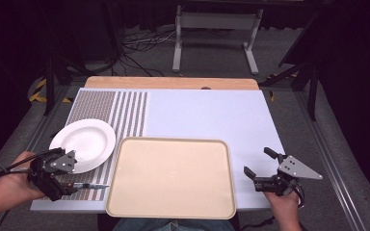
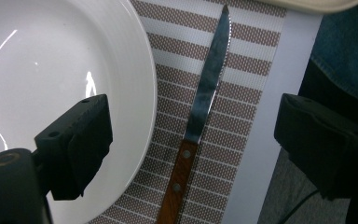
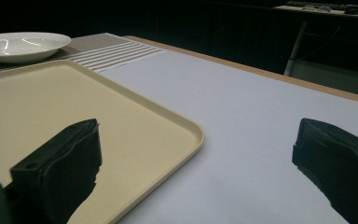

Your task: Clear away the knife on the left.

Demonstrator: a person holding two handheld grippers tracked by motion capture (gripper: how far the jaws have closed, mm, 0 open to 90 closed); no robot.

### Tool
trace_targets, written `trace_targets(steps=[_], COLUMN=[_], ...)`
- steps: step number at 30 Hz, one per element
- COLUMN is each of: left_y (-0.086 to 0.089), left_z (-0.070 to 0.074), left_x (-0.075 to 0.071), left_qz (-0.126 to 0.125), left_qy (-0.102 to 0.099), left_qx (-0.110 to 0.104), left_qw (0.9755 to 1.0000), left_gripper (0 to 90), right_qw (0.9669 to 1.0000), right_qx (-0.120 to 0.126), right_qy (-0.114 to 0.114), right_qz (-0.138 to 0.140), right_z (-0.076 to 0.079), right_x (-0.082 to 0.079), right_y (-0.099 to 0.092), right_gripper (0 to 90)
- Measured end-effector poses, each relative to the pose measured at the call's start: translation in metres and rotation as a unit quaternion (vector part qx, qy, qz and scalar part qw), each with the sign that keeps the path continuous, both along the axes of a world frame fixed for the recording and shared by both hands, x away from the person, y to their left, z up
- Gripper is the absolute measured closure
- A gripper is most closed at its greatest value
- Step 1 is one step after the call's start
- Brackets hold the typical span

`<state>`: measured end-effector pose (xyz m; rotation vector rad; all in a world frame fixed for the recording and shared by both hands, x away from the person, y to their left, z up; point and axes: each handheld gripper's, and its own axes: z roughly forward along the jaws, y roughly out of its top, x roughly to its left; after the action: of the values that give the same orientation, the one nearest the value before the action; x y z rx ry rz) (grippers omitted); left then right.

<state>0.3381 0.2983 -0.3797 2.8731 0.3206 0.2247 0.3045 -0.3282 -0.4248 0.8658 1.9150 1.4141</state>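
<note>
The beige tray [image 1: 172, 177] sits at the table's near edge. Left of it a white plate [image 1: 83, 144] rests on a striped placemat [image 1: 125, 113]. The left gripper view reveals a wooden-handled knife [image 2: 200, 116] beside the plate — serrated blade, two rivets. The left gripper [image 1: 58, 180] has its jaws spread wide over the knife; the right gripper [image 1: 259, 167], right of the tray, gapes empty. No readable writing.
</note>
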Motion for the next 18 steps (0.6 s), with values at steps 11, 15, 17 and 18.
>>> trace_targets(steps=[11,15,17,18], left_y=[-0.003,-0.004,-0.004,-0.005], left_z=[-0.009,-0.014,-0.016,-0.018], left_x=[-0.003,-0.003,-0.002,-0.002], left_qz=[-0.054,-0.063,-0.063,-0.065], left_qy=[0.027,0.034,0.039,0.04], left_qx=[0.071,0.104,0.115,0.118], left_qw=[0.9956,0.9919,0.9906,0.99], left_gripper=[28.4,31.3,31.6,32.6], right_qw=[1.0,1.0,1.0,1.0], right_qx=[-0.002,-0.002,-0.002,-0.002], right_qy=[0.002,0.002,0.002,0.002], right_qz=[0.006,0.007,0.007,0.007], right_z=[0.0,0.0,0.0,-0.001], right_x=[0.0,0.0,0.0,0.0], right_y=[0.001,0.001,0.001,0.001], right_gripper=[1.7,1.7,1.7,1.7])
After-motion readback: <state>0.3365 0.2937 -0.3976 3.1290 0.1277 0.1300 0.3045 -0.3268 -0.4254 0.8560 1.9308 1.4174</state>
